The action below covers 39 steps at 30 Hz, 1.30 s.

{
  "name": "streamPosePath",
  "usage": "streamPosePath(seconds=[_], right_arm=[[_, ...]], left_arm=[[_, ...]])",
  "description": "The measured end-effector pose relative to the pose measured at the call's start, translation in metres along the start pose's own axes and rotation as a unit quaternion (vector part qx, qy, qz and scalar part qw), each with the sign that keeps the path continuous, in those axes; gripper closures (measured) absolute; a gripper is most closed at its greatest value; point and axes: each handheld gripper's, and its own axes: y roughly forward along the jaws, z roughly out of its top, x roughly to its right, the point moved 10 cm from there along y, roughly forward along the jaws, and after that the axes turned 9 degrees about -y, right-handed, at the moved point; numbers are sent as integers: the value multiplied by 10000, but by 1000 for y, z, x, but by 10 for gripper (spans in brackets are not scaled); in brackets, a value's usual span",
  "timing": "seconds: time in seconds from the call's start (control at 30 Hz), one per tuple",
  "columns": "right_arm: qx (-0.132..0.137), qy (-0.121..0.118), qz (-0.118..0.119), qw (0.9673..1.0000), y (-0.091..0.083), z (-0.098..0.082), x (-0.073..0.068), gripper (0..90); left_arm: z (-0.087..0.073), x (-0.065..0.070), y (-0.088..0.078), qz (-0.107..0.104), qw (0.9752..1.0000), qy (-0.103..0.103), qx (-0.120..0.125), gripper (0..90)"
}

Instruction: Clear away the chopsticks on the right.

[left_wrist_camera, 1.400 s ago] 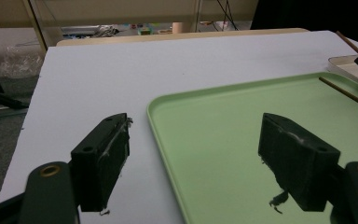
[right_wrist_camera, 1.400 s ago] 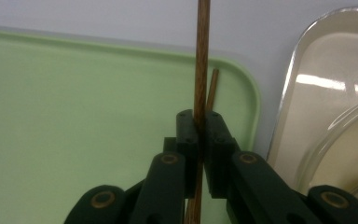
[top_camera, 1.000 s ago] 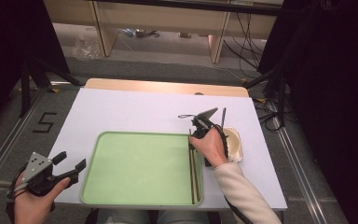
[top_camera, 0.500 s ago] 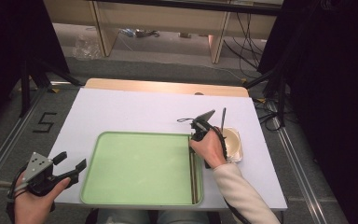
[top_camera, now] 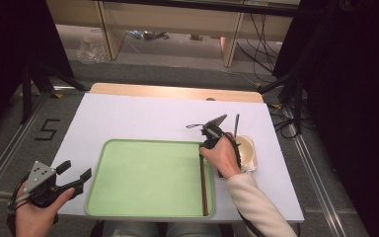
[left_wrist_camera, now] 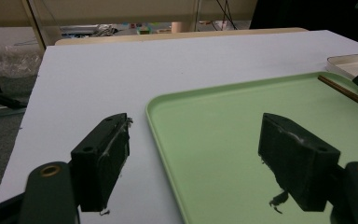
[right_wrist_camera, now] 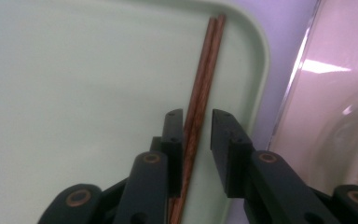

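The pair of brown wooden chopsticks [right_wrist_camera: 200, 107] already lies along the pale green plastic tray [top_camera: 143, 177]'s right rim; the right hand-held gripper [right_wrist_camera: 196, 122], jaws just opening, has let go.

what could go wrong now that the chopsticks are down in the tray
1. The right gripper has just been opening, but the chopsticks lie between its jaws and against the left one, so lifting away could drag or scatter them.
2. They lie along the green tray's right rim, so a nudge might roll one up onto the edge.
3. The bowl sits close beside the right hand; pulling back sideways could bump it.
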Motion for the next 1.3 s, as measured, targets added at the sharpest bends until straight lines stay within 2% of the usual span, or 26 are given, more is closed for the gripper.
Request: streamPosePath(seconds=[0.03, 0.13, 0.17, 0.2, 0.23, 0.27, 0.3, 0.37, 0.4, 0.43, 0.47, 0.5, 0.63, 0.67, 0.73, 0.8, 0.83, 0.9, 0.93, 0.97, 1.0, 1.2, 1.3], right_arm=[[-8, 289, 44, 9996, -5, 1, -4, 724], [367, 129, 47, 9992, -18, 10, -2, 677], [541, -124, 68, 9984, -23, 14, 1, 657], [568, 10, 74, 9984, -31, 15, 1, 644], [738, -13, 15, 9973, -38, 19, 4, 625], [754, 111, 11, 9971, -46, 19, 4, 605], [884, -29, 12, 9961, -50, 22, 9, 596], [1133, -87, -86, 9935, -60, 25, 21, 575], [1155, 27, -88, 9933, -63, 25, 22, 562], [1206, 8, 8, 9927, -67, 25, 28, 554], [1307, -56, -120, 9913, -68, 26, 36, 545], [1362, 95, -129, 9906, -70, 26, 39, 529], [1449, 226, -214, 9890, -76, 25, 56, 507], [1503, 151, -237, 9882, -76, 25, 62, 504], [1553, 220, -341, 9870, -80, 24, 69, 505], [1617, 285, -352, 9858, -80, 25, 70, 505], [1576, 476, -330, 9858, -82, 24, 70, 508], [1612, 355, -370, 9856, -83, 24, 77, 506], [1580, 453, -406, 9856, -84, 22, 78, 507], [1637, 449, -379, 9848, -84, 23, 80, 511], [1607, 435, -455, 9850, -85, 21, 83, 513], [1714, 690, -512, 9814, -88, 21, 95, 513], [1754, 618, -508, 9812, -88, 20, 101, 509]], left_arm=[[0, 0, 0, -1, 10000, 0, 0, 243], [0, 0, 0, -5, 10000, 4, 1, 243], [0, 0, 0, -3, 10000, 7, 2, 243], [0, 0, 0, -6, 10000, 7, 7, 243], [0, 0, 0, -2, 10000, 9, 5, 243], [0, 0, 0, 1, 10000, 6, 4, 243], [0, 0, 0, 0, 10000, 4, 4, 243], [0, 0, 0, -1, 10000, 3, 6, 244], [0, 0, 1, 2, 10000, -1, 5, 244], [0, 0, 1, 4, 10000, 0, -3, 244], [0, 0, 1, 4, 10000, 14, -18, 243], [0, 0, 2, 2, 10000, 0, -13, 243], [0, 1, 2, -13, 10000, 27, -2, 243], [0, 1, 2, -26, 10000, 31, -3, 242], [0, 0, 2, -4, 10000, 27, -18, 242], [-1, 0, 1, -5, 10000, 23, -24, 242], [-1, 0, 1, -5, 10000, 21, -24, 242], [-1, 0, 1, 3, 10000, 15, -21, 241], [-1, 0, 1, 1, 10000, 17, -22, 242], [-1, 0, 1, 2, 10000, 23, -25, 242], [-1, 0, 2, 8, 10000, 22, -19, 241], [-1, 0, 2, 9, 10000, 26, -28, 241], [-1, 0, 1, 21, 10000, 22, -37, 240]])
